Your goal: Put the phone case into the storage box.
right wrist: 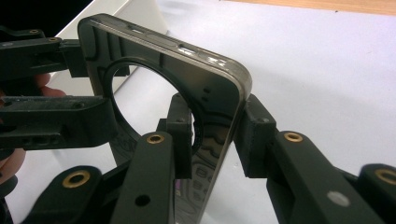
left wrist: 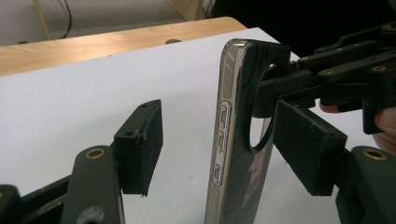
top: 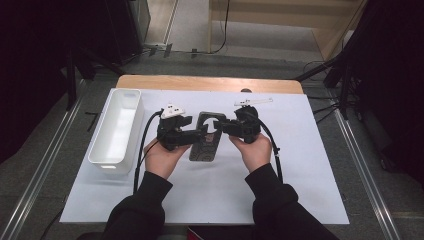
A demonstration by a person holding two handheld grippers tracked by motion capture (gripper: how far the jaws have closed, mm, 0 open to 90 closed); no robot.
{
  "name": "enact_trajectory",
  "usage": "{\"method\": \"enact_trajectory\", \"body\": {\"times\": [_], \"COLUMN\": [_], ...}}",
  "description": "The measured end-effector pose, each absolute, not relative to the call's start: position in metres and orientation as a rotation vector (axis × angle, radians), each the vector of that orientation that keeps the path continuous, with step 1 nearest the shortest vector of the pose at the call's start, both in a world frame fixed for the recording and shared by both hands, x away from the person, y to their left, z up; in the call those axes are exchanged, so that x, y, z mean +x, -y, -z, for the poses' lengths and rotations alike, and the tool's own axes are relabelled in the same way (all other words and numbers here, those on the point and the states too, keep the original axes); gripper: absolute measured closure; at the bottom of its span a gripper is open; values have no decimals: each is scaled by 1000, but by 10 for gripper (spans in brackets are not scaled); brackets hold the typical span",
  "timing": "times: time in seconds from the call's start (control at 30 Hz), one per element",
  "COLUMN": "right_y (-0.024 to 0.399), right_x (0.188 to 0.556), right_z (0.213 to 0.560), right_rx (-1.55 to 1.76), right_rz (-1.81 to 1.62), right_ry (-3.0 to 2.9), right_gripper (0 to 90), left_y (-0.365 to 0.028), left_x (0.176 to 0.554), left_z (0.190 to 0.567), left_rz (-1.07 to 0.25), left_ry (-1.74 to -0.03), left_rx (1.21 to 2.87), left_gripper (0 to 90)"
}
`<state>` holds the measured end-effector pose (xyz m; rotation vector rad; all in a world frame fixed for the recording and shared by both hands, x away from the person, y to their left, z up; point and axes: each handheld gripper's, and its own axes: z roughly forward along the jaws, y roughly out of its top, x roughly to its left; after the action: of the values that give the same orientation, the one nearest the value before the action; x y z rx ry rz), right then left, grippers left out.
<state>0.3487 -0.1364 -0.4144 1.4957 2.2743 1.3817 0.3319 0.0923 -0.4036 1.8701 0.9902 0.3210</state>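
1. Currently the dark, glossy phone case with a large round camera cut-out (top: 206, 136) is held up between the two hands, above the white sheet covering the wooden counter (top: 300, 165), just right of the white rectangular plastic bin (top: 116, 127).
2. Its upper end is clamped by the right gripper (right wrist: 215, 135): one jaw sits inside the case at the cut-out's rim, the other presses on the outer edge.
3. Around the case stands the left gripper (left wrist: 219, 147), its jaws fairly wide; one pad is close against the back beside the cut-out, the other stands well clear of the button edge, so it has no grip yet.
4. To do the handover well, the right jaws should likely stay firm until both left pads bear on the case, squarely and below the cut-out, where the thin rim would not flex or slip.
5. From the left gripper view come the gap on the button side and the side buttons themselves.
6. From the right gripper view comes the pinch through the cut-out.
7. From the high view come the bin, the sheet and both sleeved forearms.
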Motion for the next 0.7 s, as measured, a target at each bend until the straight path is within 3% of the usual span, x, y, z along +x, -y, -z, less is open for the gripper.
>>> {"method": "enact_trajectory", "body": {"times": [0.2,0.7], "right_y": [133,125], "right_x": [351,351], "right_z": [413,413], "right_rx": [1518,1529], "right_rz": [-1371,-1368], "right_ry": [-2262,-2257], "right_gripper": [683,683], "left_y": [-91,-86], "left_x": [336,342], "left_z": [403,407], "left_rz": [-335,-382], "left_ry": [-1004,-1050], "left_rx": [1861,1884], "left_gripper": [338,455]}}
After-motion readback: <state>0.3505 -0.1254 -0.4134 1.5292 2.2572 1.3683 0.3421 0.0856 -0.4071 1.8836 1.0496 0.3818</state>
